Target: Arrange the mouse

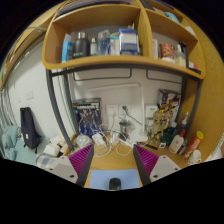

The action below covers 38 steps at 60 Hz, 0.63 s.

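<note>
Wooden desk (pixel 112 163) lies below the shelf (pixel 100 62). On this desk the dark mouse (pixel 114 183) rests between the fingers of the gripper (pixel 112 160), which stand released, not touching it.

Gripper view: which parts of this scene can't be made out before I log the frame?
- Mouse: only a dark sliver shows on the wooden desk between the fingers of the open claw; the bottom of the view cuts off the rest.
- Boxes and bottles on the upper shelf: too small to read labels.
- Cables and small items by the back wall: too tangled and tiny to identify.
</note>
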Available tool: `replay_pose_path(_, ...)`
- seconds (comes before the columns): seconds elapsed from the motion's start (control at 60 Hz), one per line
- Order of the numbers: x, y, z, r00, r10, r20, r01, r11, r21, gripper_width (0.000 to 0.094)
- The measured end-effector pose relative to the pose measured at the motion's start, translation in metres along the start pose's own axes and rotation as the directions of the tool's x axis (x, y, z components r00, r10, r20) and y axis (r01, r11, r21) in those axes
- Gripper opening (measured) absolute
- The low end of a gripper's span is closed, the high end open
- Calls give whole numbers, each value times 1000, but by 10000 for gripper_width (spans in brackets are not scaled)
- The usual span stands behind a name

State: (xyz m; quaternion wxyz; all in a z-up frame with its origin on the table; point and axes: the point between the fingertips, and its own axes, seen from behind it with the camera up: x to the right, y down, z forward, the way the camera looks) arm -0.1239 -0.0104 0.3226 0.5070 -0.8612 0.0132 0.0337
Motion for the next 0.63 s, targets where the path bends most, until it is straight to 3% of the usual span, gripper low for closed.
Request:
replay_pose_path(0.4, -15, -40, -86, 1000, 14, -18, -12, 996, 91, 779)
replay_pose_path(0.633, -10, -24, -98, 999, 7, -42, -5, 998, 67, 776)
